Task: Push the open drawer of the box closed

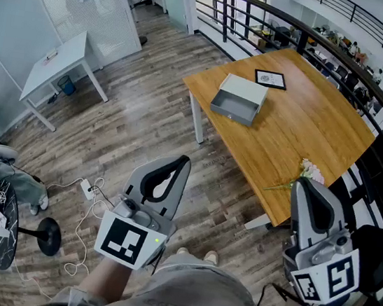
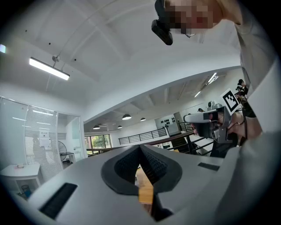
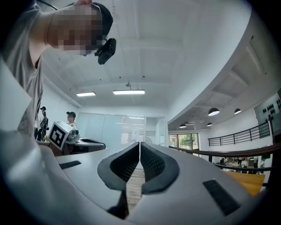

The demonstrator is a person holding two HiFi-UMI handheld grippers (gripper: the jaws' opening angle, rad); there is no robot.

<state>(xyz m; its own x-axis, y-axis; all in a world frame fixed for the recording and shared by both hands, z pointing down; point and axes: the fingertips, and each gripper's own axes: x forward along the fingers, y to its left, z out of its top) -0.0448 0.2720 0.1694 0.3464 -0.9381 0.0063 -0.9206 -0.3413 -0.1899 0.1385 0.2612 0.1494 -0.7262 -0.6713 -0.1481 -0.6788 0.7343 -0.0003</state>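
Observation:
A grey box (image 1: pixel 242 92) with its drawer (image 1: pixel 233 109) pulled out toward me lies on the wooden table (image 1: pixel 301 129), seen only in the head view. My left gripper (image 1: pixel 185 161) is held low and near my body, far short of the table, jaws shut with nothing between them. It shows shut again in its own view (image 2: pixel 140 148). My right gripper (image 1: pixel 300 183) hangs off the table's near corner, also shut and empty, as its own view (image 3: pixel 139 144) confirms. Both gripper views point upward at the ceiling and do not show the box.
A framed picture (image 1: pixel 270 78) lies beyond the box. A sprig of flowers (image 1: pixel 307 173) rests at the table's near corner. A white desk (image 1: pixel 59 66) stands far left, cables (image 1: pixel 90 191) trail on the wood floor, and a black railing (image 1: pixel 320 43) runs behind the table.

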